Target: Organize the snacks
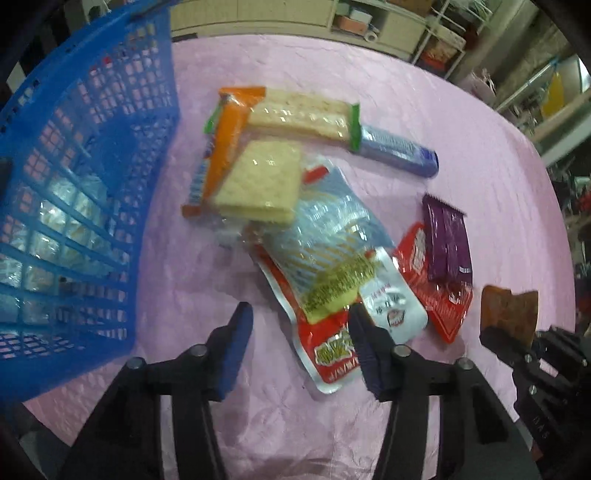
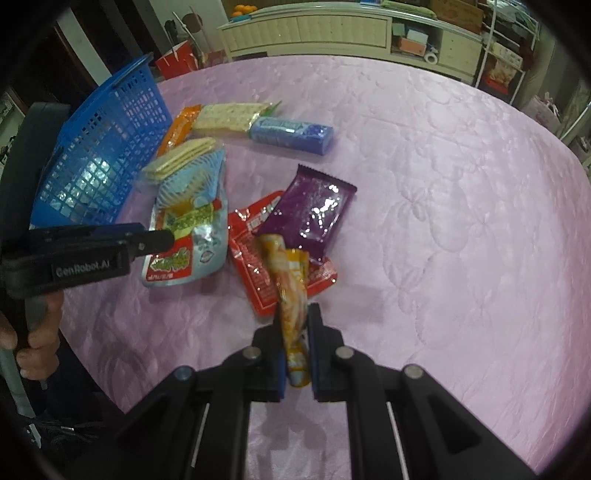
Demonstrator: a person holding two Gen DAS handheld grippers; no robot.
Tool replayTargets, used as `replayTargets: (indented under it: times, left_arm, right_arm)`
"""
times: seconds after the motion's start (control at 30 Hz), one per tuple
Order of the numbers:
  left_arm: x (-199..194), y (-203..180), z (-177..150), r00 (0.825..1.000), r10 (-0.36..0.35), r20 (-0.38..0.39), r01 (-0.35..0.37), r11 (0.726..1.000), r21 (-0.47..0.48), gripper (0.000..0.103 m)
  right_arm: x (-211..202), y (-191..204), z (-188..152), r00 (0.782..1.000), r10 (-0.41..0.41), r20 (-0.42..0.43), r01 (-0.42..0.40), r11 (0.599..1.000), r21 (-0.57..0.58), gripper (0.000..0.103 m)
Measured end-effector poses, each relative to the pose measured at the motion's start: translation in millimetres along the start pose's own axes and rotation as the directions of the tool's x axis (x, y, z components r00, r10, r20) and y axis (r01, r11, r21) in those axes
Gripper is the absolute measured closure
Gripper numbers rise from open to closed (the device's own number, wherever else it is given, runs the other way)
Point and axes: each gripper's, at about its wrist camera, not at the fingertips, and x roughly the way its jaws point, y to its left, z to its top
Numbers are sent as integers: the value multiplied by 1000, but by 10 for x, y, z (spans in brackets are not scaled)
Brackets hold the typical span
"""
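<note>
Snacks lie scattered on a pink tablecloth (image 2: pixel 443 184). My right gripper (image 2: pixel 294 312) is shut on a yellow-orange snack packet (image 2: pixel 290 280) and holds it above a red packet (image 2: pixel 255 273) and a purple packet (image 2: pixel 310 210). In the left wrist view the same right gripper (image 1: pixel 508 334) holds the packet (image 1: pixel 509 306) at the far right. My left gripper (image 1: pixel 299 328) stands open over the near edge of a red and silver pouch (image 1: pixel 325 295), its pads apart from it. The blue mesh basket (image 1: pixel 74 184) is just to its left.
Two cracker packs (image 1: pixel 258 181), an orange packet (image 1: pixel 225 136) and a blue tube pack (image 1: pixel 399 151) lie beyond the pouch. Shiny wrapped items show through the basket wall (image 2: pixel 92 173). A hand (image 2: pixel 33 332) grips the left tool. Cabinets and shelves (image 2: pixel 332 29) stand behind the table.
</note>
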Motion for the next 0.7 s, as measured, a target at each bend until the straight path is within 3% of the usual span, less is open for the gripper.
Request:
replayTargets:
  times: [0.1,0.17,0.27,0.37,0.57,0.7]
  left_arm:
    - [-96,-56,96,1000,13,13,-14,999,46,51]
    - [-178,-104,158,999,25,37,-29,994,107,38]
    - [-255,-254,264,994,68,91,-87,969,230,34]
    - [-190,-413,395,993,86,87,-108,948,299,33]
    - [71,-480,655,992,114,54,-126,928,352,33]
    - [165,-502,850,997,71,15,-72,937,343,33]
  right_arm:
    - [-41,-15,10,1000,4,8,-4,1000,-3,90]
    - [-61,-27,20,1000,5,13,-5,1000,-8,90]
    - [-93,-35,60,1000,12,16,-11,1000,-15,90]
    - [-76,-8,123,1000,25,16,-24,1000,-20,90]
    - [12,84,257,999,48,-2,-48,998,-49,90]
    - [84,108,337,998,58,-15,-59,997,-54,90]
